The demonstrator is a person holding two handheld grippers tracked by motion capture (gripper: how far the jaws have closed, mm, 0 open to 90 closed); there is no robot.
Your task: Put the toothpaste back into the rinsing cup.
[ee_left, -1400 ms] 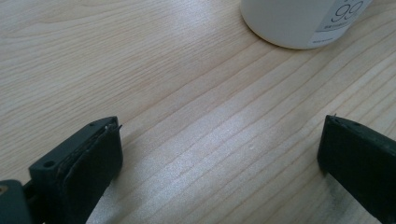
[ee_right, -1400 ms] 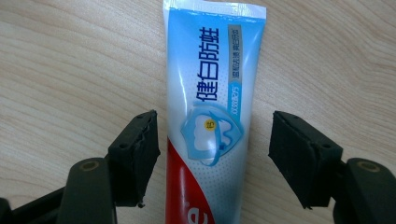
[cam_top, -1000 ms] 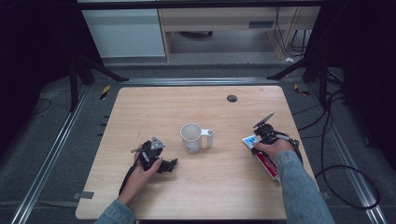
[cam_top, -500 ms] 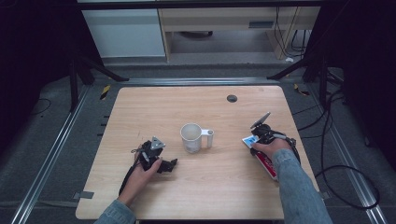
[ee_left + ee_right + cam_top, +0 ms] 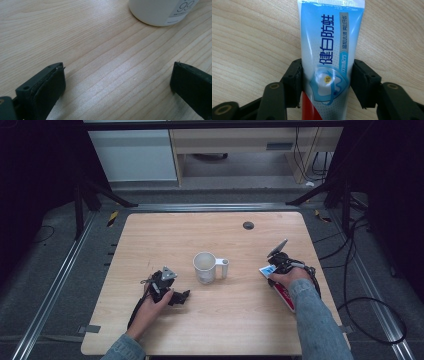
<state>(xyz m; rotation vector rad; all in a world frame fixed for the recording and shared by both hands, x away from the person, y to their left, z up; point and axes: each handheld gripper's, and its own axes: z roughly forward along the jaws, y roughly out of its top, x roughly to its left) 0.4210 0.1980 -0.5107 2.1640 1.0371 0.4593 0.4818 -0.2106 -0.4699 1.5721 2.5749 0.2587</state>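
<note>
A blue, white and red toothpaste tube (image 5: 329,50) lies flat on the table at the right (image 5: 286,299). My right gripper (image 5: 326,67) reaches over it from the near side (image 5: 274,272). Its jaws have just been closing, and both pads now touch the tube's sides at mid length. A white mug (image 5: 205,267) stands upright mid-table with its handle to the right. My left gripper (image 5: 182,296) rests low on the wood to the mug's left, jaws wide open (image 5: 117,75) with bare table between them. The mug's base (image 5: 160,11) stands just beyond its fingertips.
The wooden table (image 5: 225,330) carries a small black round cap (image 5: 248,225) near its far edge. Metal rails and cables run along the floor at both sides. A white cabinet and a shelf stand behind the table.
</note>
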